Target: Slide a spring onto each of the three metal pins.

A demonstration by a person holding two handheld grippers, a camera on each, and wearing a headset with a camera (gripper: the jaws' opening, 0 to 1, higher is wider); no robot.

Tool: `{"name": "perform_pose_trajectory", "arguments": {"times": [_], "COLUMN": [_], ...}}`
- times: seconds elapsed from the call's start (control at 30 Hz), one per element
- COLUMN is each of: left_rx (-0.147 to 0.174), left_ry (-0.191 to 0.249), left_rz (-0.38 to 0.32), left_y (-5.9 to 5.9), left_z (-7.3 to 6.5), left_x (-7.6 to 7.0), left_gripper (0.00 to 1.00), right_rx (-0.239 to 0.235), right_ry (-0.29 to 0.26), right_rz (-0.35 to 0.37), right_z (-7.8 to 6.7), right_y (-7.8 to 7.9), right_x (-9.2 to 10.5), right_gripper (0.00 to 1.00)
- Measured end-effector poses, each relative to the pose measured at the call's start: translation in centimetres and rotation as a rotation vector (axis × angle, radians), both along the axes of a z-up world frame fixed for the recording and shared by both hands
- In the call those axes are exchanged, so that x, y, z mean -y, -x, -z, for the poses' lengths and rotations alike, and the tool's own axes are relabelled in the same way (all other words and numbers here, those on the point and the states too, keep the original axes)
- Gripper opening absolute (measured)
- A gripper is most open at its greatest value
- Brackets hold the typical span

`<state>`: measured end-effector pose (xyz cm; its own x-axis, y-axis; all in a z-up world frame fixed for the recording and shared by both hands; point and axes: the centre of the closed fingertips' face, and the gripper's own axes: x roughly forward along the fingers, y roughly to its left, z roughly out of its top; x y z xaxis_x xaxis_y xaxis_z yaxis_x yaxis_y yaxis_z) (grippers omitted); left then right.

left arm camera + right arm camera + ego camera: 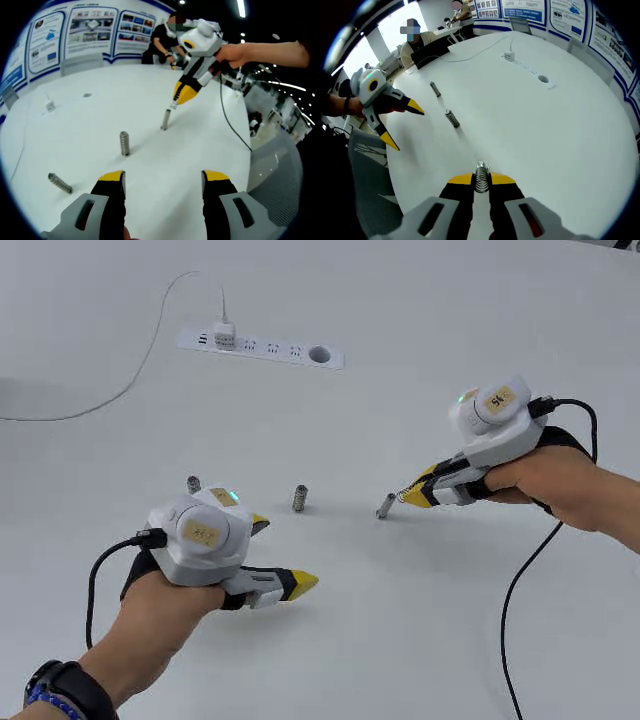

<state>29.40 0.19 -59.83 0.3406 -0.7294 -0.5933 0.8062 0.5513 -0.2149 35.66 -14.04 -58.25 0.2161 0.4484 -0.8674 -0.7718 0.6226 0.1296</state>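
Count: three metal pins stand on the white counter (pixel 420 640), and there are three springs. Two pins already carry a spring each: the far-left pin (pixel 193 483) and the middle pin (pixel 299 498). The bare pin (pixel 386 506) stands rightmost in the row. The right gripper (pixel 418 496) has its fingers closed narrow on the third spring (pixel 480 177), which juts past the fingertips, its free end right at the top of the bare pin; contact cannot be confirmed. The left gripper (pixel 282 552) sits low over the counter near the far-left pin, fingers spread wide with bare counter between them. A power strip (pixel 260 346) with a charger (pixel 223 335) plugged in lies well behind the pins. The counter around the pins is open, and its curved edge, seen in the right gripper view, is well apart from them
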Motion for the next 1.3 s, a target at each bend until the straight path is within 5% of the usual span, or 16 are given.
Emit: {"name": "perform_pose_trajectory", "arguments": {"times": [0.5,1.3], "left_rx": [-0.015,-0.028], "left_ry": [-0.003,0.003], "left_rz": [-0.021,-0.008], "left_y": [0.1,0.6], "left_z": [0.4,0.5], "left_x": [-1.1,-0.7], "left_gripper": [0.62,0.62], "right_rx": [-0.014,-0.024], "right_ry": [0.027,0.034], "right_rz": [-0.052,-0.063], "right_z": [0.8,1.0], "right_y": [-0.5,-0.9], "right_x": [-0.9,-1.4], "right_gripper": [0.12,0.13]}}
